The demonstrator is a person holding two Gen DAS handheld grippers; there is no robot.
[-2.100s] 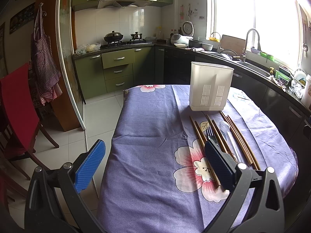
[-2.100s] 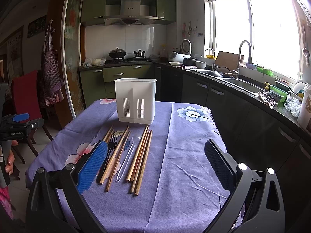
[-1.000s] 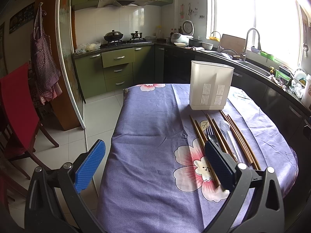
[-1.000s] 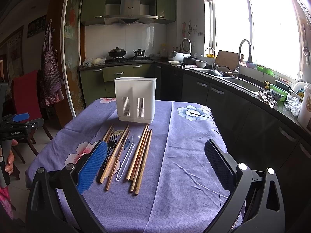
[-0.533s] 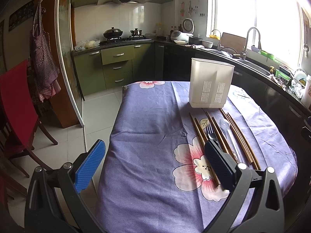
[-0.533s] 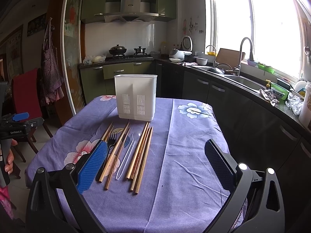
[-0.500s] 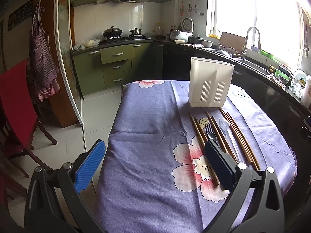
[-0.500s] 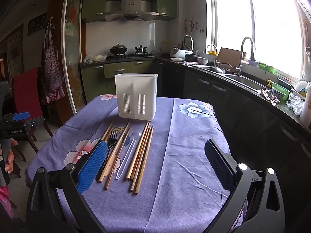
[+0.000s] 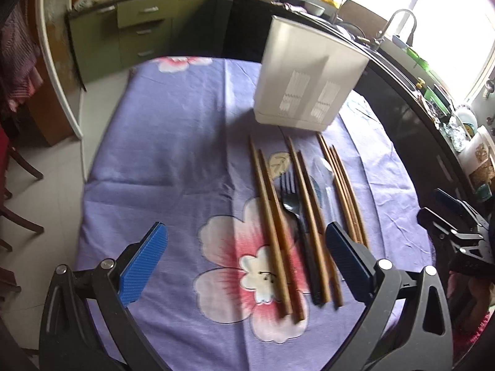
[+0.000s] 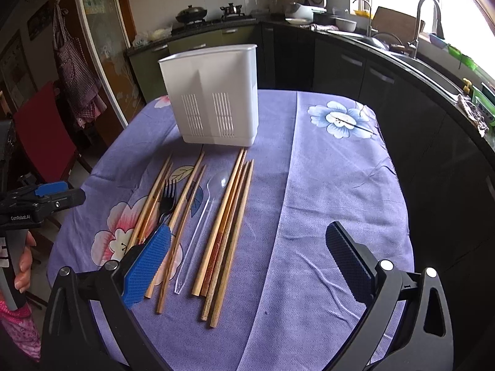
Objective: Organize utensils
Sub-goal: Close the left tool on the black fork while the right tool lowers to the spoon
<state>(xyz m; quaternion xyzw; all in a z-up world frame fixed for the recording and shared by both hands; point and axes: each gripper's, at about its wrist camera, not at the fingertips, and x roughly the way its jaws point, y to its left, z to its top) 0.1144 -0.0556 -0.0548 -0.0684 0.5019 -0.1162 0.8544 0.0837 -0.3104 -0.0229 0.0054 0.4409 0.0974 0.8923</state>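
A white utensil holder stands upright on the purple flowered tablecloth. In front of it lie several wooden chopsticks, a black fork and a clear plastic spoon, side by side. My left gripper is open and empty above the near ends of the left chopsticks. My right gripper is open and empty above the near ends of the chopsticks and spoon.
Dark kitchen counters with a sink and tap run along the right. A red chair stands left of the table. The other gripper shows at the right edge in the left wrist view and at the left edge in the right wrist view.
Both grippers have moved forward and tilted down toward the utensils on the table. The utensils and holder now look larger. Both stay open.
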